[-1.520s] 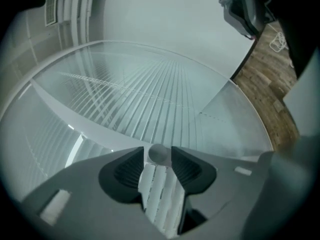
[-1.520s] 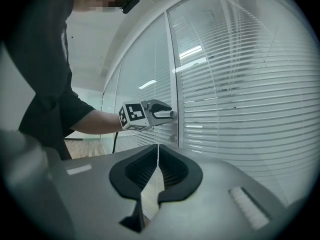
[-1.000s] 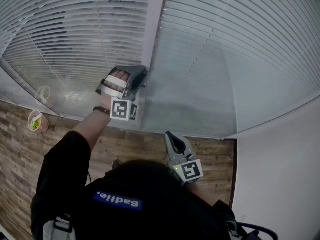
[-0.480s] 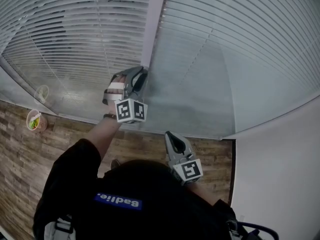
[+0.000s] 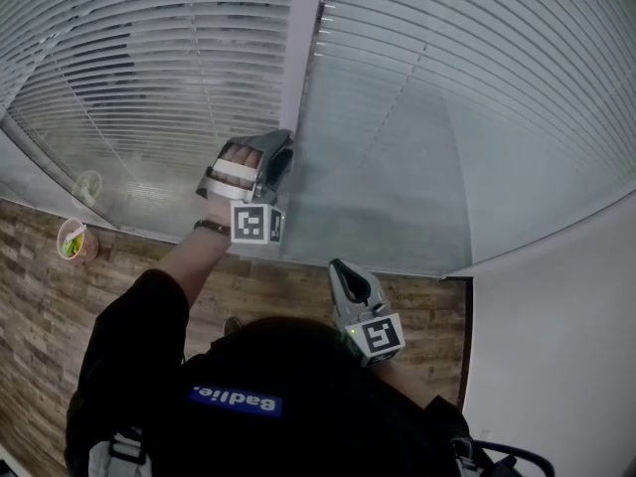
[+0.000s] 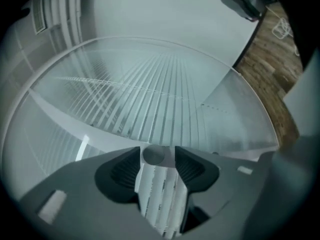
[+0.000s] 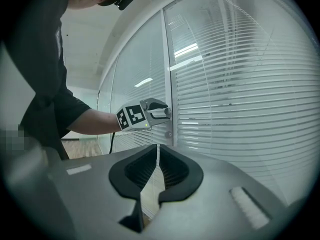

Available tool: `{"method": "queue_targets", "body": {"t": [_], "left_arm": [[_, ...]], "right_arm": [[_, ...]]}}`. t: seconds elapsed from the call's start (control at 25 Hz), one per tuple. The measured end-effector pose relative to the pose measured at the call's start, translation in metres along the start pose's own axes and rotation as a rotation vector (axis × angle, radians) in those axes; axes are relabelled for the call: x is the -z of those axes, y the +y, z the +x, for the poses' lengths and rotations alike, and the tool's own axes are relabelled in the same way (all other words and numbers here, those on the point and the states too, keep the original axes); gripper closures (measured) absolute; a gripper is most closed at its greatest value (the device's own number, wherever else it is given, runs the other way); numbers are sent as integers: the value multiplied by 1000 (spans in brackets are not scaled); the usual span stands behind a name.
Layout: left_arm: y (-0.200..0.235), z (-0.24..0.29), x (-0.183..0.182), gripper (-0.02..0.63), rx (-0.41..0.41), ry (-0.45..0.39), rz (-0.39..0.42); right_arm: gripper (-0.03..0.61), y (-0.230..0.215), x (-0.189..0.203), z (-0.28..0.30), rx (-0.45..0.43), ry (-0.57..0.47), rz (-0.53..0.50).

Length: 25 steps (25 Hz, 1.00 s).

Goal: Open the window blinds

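- Since a second before, the left gripper point(image 5: 279, 154) had just opened its jaws wide. Its hand was at the same spot by the window. The right gripper point(image 7: 158, 157) had not moved at all.
- Closest in, the right gripper was held low in front of the person's body. Its jaws were together, with nothing between them. It pointed at the window and was well apart from it.
- A bit farther out, the left gripper reached to the white post point(image 5: 303, 48) between the two window panes.
- A small round knob point(image 6: 153, 155) on that post sat right between the left jaws. The pads were beside it and did not seem to squeeze it.
- My guess is that this was the knob-turning step, and the left gripper had let go after a twist.
- The next move probably needed the jaws to close on the knob again and turn it more, with a firm, straight hold so it would not slip.
- Behind the knob, the blinds point(image 5: 447, 97) were down over both panes. Their slats lay almost flat, with thin gaps between them.
- Far off to the left, a little cup point(image 5: 72, 239) stood on the wood floor point(image 5: 40, 296) near the glass. It had something green and yellow in it. I could not tell what.
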<state>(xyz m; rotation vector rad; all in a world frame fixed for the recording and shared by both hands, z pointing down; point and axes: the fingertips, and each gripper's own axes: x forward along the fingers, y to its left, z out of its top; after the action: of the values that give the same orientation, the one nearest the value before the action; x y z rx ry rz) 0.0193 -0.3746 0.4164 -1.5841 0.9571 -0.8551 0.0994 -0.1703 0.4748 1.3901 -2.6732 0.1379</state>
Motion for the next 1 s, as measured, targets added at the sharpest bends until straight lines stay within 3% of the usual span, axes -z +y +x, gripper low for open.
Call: {"method": "queue_targets", "body": {"t": [0.16,0.24,0.32,0.6,1.0], "left_arm": [[1,1,1,457,21,-35,178],[6,0,0,499,20,-53,192],[7,0,1,492,26,-53,135],[10,2,2,492,-23,10,-194],[12,2,3,492,-51,25,-402]], "right_arm": [[561,-1,2,2,-2,5,-12],[568,0,-3,3,-1,3,6],[572,0,-3,3,4,7,11],[574,-2,-2,6,7,6,15],[575,-2,5,4,5,24,5]]}}
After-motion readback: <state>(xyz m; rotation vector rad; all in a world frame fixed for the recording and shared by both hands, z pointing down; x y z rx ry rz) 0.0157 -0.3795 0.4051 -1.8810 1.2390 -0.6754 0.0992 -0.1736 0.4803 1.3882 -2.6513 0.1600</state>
